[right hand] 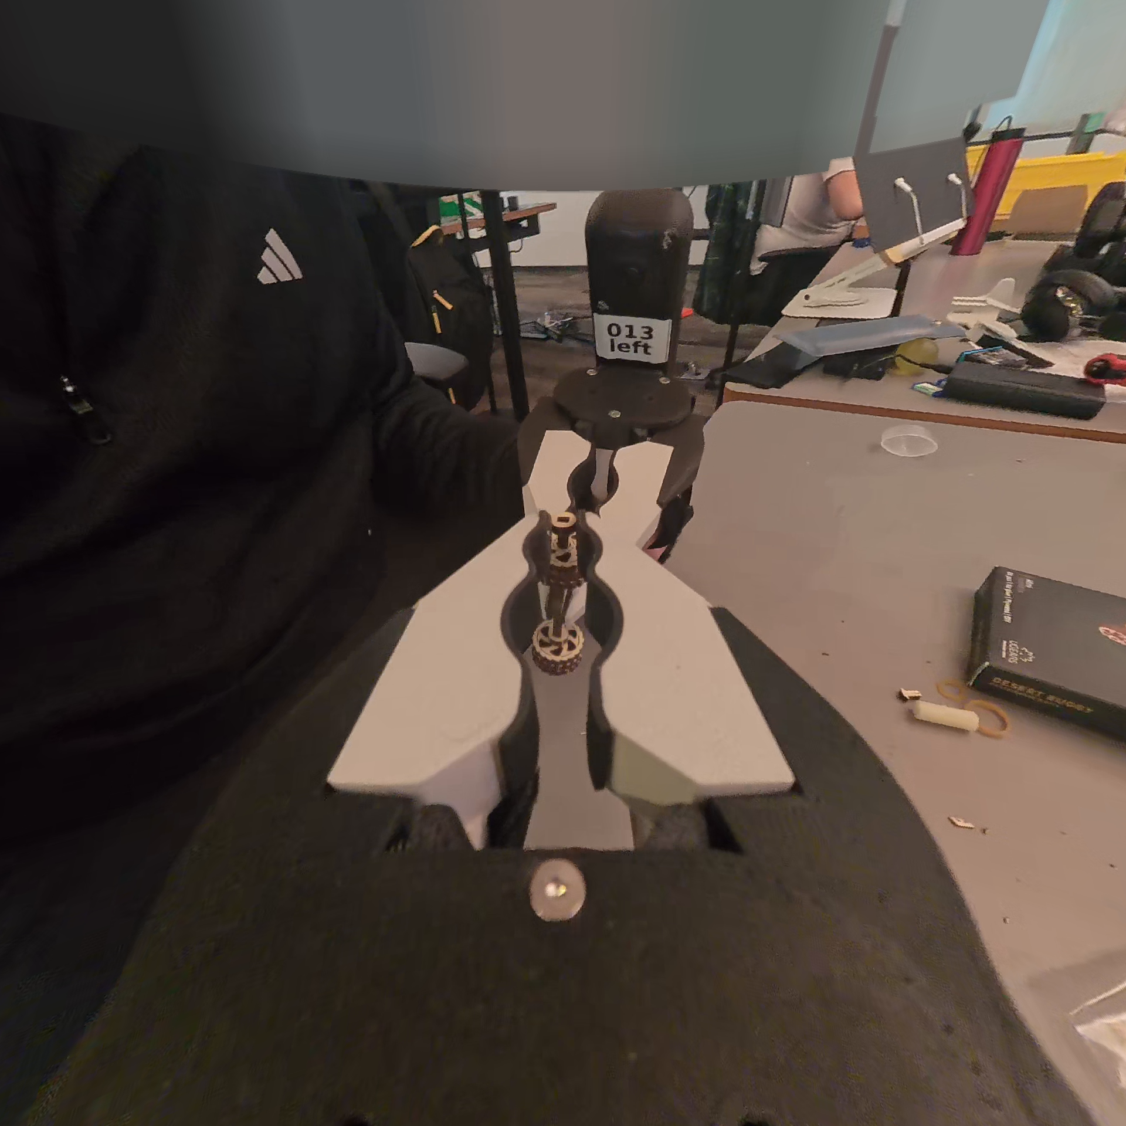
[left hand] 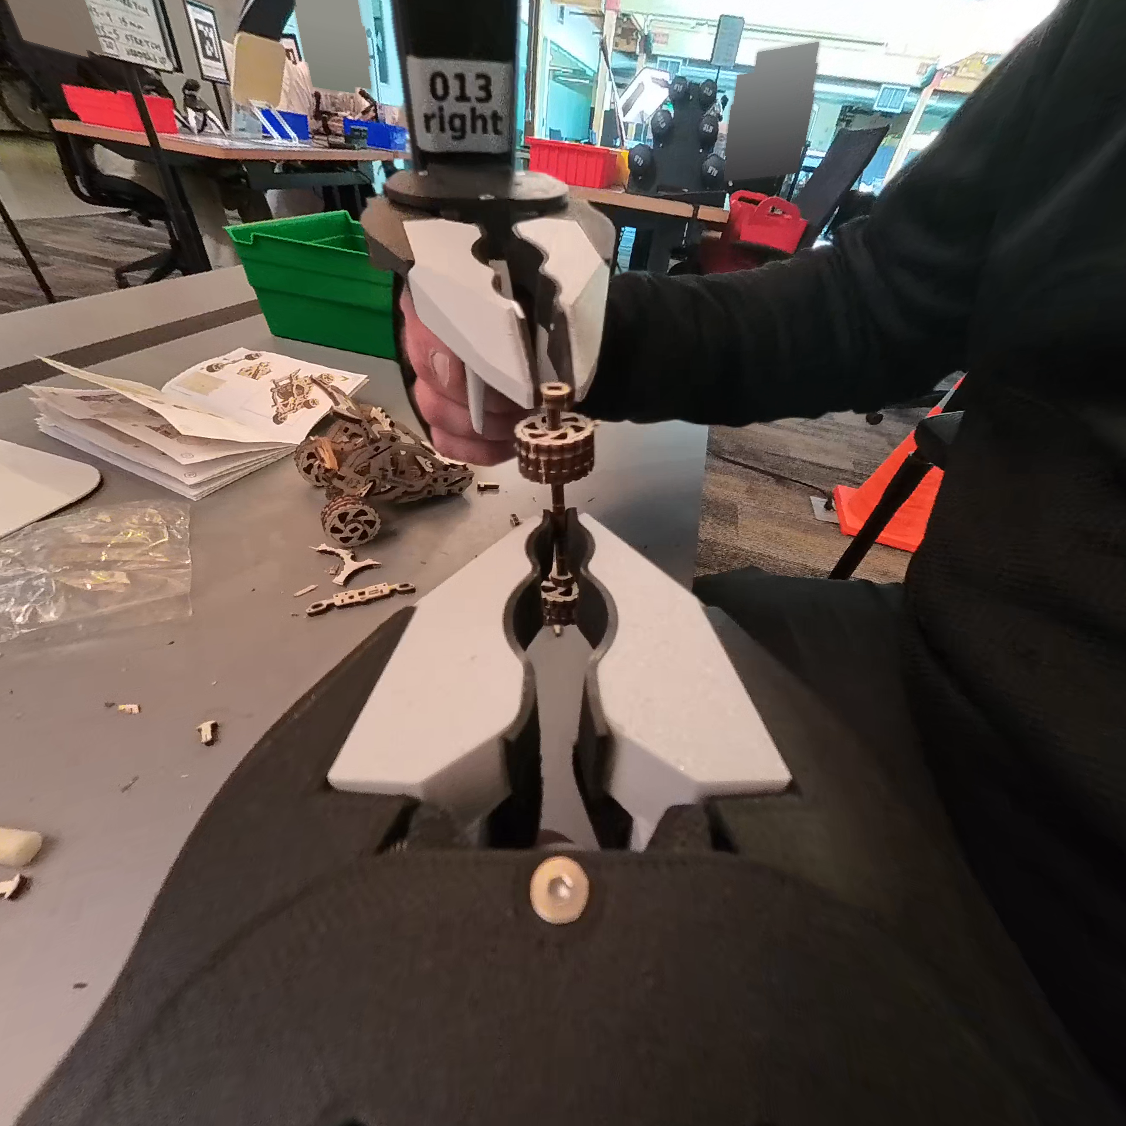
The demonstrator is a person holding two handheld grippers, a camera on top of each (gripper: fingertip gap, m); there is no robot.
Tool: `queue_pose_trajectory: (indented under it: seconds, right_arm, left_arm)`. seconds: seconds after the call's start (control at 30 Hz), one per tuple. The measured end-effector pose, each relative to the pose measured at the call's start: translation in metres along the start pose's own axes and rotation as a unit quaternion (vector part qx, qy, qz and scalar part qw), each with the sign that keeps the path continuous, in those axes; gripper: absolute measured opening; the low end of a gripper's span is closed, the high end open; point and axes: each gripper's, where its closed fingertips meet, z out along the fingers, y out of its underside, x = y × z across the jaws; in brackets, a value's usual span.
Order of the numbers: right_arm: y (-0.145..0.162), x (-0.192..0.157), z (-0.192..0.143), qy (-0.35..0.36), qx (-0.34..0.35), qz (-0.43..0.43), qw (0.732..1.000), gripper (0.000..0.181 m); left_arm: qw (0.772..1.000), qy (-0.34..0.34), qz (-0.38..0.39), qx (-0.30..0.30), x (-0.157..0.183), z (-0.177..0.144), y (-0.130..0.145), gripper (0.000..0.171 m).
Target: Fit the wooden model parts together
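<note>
A wooden axle with two spoked wheels spans between my two grippers above the grey table point(left hand: 256, 682). My left gripper point(left hand: 557, 527) is shut on the axle shaft; the smaller wheel point(left hand: 559, 600) sits in the hollow behind its tips. The larger wheel point(left hand: 553, 448) lies in the gap between the grippers. My right gripper point(left hand: 545, 384) faces it and is shut on the axle's far end. In the right wrist view my right gripper point(right hand: 563, 527) holds the axle, with one wheel point(right hand: 557, 652) in its hollow. The left gripper point(right hand: 588, 502) is just beyond. A part-built wooden buggy point(left hand: 378, 463) lies on the table.
Loose wooden pieces point(left hand: 359, 594) lie near the buggy. An open instruction booklet point(left hand: 183, 420), a plastic bag point(left hand: 91, 560) and a green bin point(left hand: 311, 280) are to the left. A dark box point(right hand: 1048, 646) and rubber bands point(right hand: 987, 719) are to the right. A person in black sits close. There is about 4 centimeters between the tips of the two grippers. Left tips and right tips are each some 20 centimeters from the part-built wooden buggy point(left hand: 378, 463).
</note>
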Motion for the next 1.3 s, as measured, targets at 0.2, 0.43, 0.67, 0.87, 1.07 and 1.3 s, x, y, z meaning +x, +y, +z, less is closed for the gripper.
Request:
queue_pose_trajectory:
  seconds: [0.2, 0.43, 0.67, 0.87, 1.07, 1.3]
  right_arm:
    - [-0.003, 0.005, -0.002, 0.05, 0.007, 0.005, 0.999, 0.005]
    - [-0.007, -0.001, -0.006, 0.044, 0.067, 0.025, 0.996, 0.005]
    - [-0.01, -0.01, -0.007, 0.015, 0.074, 0.013, 0.997, 0.005]
    - [-0.007, -0.011, -0.009, 0.014, 0.036, -0.009, 0.999, 0.005]
    - [-0.002, -0.011, -0.012, 0.022, 0.002, -0.031, 0.999, 0.005]
    - [0.007, -0.001, -0.012, 0.045, -0.048, -0.031, 0.997, 0.005]
  left_arm:
    - [0.999, -0.028, 0.016, -0.006, -0.004, 0.0, -0.003, 0.0]
    - [0.999, -0.028, 0.028, -0.002, 0.0, 0.002, -0.009, 0.0]
    - [1.0, 0.0, 0.012, 0.016, 0.008, 0.007, -0.013, 0.0]
    - [1.0, 0.0, 0.011, 0.006, 0.008, 0.011, -0.012, 0.0]
    - [1.0, 0.001, 0.008, -0.006, 0.006, 0.012, -0.009, 0.0]
    - [1.0, -0.001, -0.005, -0.016, -0.001, 0.014, -0.002, 0.0]
